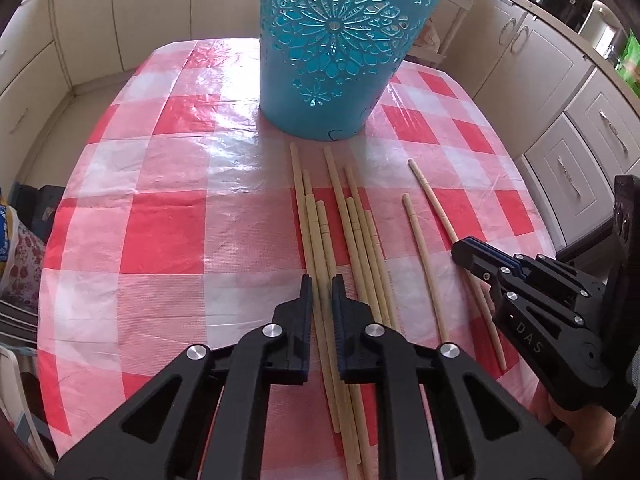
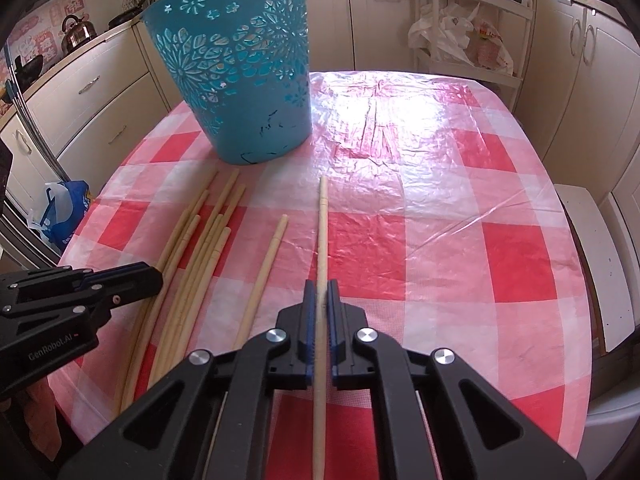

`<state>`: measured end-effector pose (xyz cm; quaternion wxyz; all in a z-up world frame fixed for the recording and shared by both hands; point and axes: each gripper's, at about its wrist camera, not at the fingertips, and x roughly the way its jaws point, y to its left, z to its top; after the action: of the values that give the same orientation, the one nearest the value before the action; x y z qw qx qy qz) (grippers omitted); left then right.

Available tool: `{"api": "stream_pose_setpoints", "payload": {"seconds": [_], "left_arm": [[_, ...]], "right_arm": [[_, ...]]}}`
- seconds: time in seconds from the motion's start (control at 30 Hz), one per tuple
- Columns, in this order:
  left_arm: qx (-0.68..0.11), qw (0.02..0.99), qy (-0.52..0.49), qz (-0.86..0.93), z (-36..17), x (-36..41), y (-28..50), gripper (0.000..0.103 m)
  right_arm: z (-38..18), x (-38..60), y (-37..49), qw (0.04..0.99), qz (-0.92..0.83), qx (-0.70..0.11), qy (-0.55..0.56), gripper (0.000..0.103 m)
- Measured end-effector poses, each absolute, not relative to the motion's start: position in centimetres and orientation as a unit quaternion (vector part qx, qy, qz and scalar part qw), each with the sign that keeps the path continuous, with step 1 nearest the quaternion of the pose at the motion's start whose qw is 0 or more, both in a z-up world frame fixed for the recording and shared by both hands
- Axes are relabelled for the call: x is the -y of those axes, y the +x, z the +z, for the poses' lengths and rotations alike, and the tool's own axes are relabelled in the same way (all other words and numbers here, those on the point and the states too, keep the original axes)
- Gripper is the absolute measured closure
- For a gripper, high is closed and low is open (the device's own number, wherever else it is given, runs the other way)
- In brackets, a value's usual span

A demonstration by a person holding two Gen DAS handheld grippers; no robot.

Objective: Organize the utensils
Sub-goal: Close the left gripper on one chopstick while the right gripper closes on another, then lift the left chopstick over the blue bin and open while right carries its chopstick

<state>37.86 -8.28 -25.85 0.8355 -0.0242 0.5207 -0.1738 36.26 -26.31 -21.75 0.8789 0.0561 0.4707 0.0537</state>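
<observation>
Several pale wooden chopsticks (image 1: 360,236) lie in a loose bundle on the red-and-white checked tablecloth (image 1: 160,220), in front of a turquoise cut-out basket (image 1: 332,60). My left gripper (image 1: 322,285) sits low over the bundle's left side, shut on a couple of chopsticks (image 1: 320,248) that run between its pads. To the right, my right gripper (image 2: 320,286) is shut on a single long chopstick (image 2: 322,220) that points toward the basket (image 2: 240,80). One loose chopstick (image 2: 268,260) lies between that one and the bundle (image 2: 200,248). Each gripper shows in the other's view: right gripper (image 1: 464,250), left gripper (image 2: 154,276).
The rounded table edge (image 2: 560,400) runs close on the right and front. Cream kitchen cabinets (image 2: 100,100) surround the table. A white rack with plastic bags (image 2: 460,32) stands behind it, and a blue bag (image 2: 64,208) sits on the floor at left.
</observation>
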Motion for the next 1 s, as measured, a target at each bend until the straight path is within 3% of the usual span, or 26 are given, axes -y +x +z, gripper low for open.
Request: {"api": "stream_pose_setpoints", "payload": {"seconds": [0.7,0.77,1.0], "left_arm": [[-0.529,0.839,0.021,-0.13,-25.9,9.8,45.7,0.088],[-0.524,0.84,0.029,-0.135,-25.8,9.9,45.6,0.097],[-0.478,0.859,-0.036,-0.181,-21.2,7.3,43.3,0.098]], "right_arm": [[-21.8,26.0,36.4,0.88,0.055,-0.471,0.038,0.097],[-21.8,26.4,36.4,0.878,0.059,-0.471,0.056,0.097],[-22.3,29.0,36.4,0.859,0.086,-0.467,0.193,0.097]]}}
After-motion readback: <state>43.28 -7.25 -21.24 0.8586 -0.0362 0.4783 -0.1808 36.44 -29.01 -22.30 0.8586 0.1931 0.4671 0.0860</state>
